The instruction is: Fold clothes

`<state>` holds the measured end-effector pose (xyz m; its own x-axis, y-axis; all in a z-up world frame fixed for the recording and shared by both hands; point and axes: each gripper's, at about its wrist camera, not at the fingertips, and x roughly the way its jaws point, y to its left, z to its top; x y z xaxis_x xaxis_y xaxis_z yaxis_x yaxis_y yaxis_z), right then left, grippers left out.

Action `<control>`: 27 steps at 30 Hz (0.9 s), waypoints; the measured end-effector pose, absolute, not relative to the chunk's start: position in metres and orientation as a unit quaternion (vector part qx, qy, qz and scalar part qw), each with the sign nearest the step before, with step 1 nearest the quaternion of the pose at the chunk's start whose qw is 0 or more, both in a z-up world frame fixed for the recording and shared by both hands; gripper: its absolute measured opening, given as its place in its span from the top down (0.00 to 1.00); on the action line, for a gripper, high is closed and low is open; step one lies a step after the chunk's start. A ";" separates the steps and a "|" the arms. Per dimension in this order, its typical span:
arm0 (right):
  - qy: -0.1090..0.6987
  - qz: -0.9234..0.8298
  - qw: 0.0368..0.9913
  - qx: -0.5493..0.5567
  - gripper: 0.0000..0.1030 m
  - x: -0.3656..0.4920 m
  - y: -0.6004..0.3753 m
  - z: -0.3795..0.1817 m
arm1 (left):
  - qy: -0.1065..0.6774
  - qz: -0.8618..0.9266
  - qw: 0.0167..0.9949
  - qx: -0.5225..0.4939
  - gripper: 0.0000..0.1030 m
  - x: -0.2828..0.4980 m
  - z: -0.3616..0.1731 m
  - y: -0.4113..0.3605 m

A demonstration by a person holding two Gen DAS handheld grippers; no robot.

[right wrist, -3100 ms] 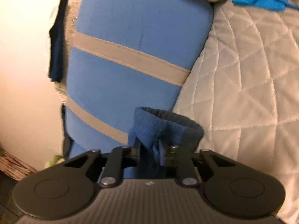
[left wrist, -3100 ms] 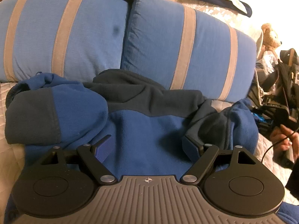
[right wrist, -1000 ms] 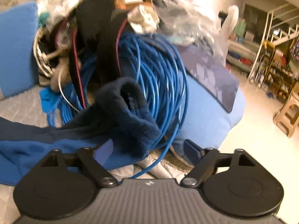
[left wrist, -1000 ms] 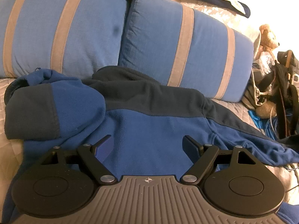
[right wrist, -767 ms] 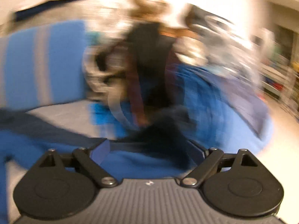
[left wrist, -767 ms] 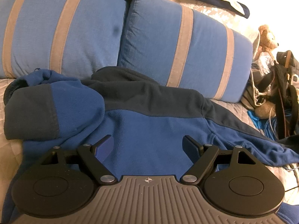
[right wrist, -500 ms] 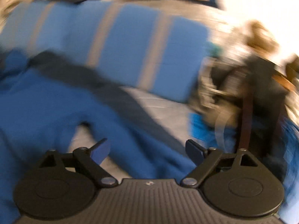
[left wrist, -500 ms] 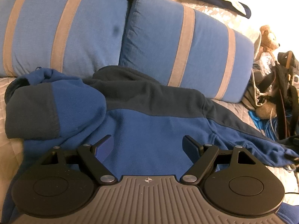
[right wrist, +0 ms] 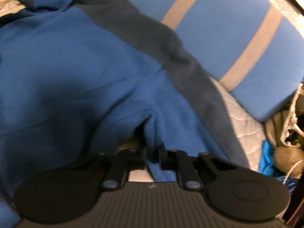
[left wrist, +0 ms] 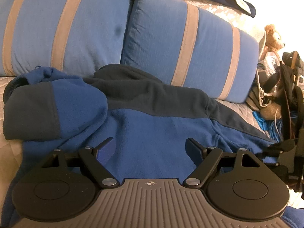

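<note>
On the quilt [left wrist: 7,152], fleece [left wrist: 152,133] against cushions [left wrist: 190,47].

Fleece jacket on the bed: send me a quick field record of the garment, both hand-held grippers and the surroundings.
garment: blue and navy fleece jacket, spread on the quilted bed cover
sleeves: one bunched over the body, the other stretched out
left hand-held gripper: open, over the jacket body, nothing between its fingers
right hand-held gripper: shut on a fold of blue fleece near the underarm
behind: two blue striped cushions
side clutter: teddy bear, bags, blue cable coil
fold status: not yet folded
</note>
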<state>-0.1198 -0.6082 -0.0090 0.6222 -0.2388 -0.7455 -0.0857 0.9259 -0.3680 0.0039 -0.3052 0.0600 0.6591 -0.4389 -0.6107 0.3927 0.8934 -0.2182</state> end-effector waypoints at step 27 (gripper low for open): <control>0.275 -0.075 0.951 -0.120 0.00 -0.100 -0.535 0.155 | 0.268 -0.164 0.949 -0.022 0.21 0.012 0.127 -0.258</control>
<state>-0.1005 -0.5353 0.1549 0.8371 -0.2085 -0.5058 0.0768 0.9601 -0.2687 0.0120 -0.2577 0.1270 0.8026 -0.3227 -0.5017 0.2992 0.9454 -0.1295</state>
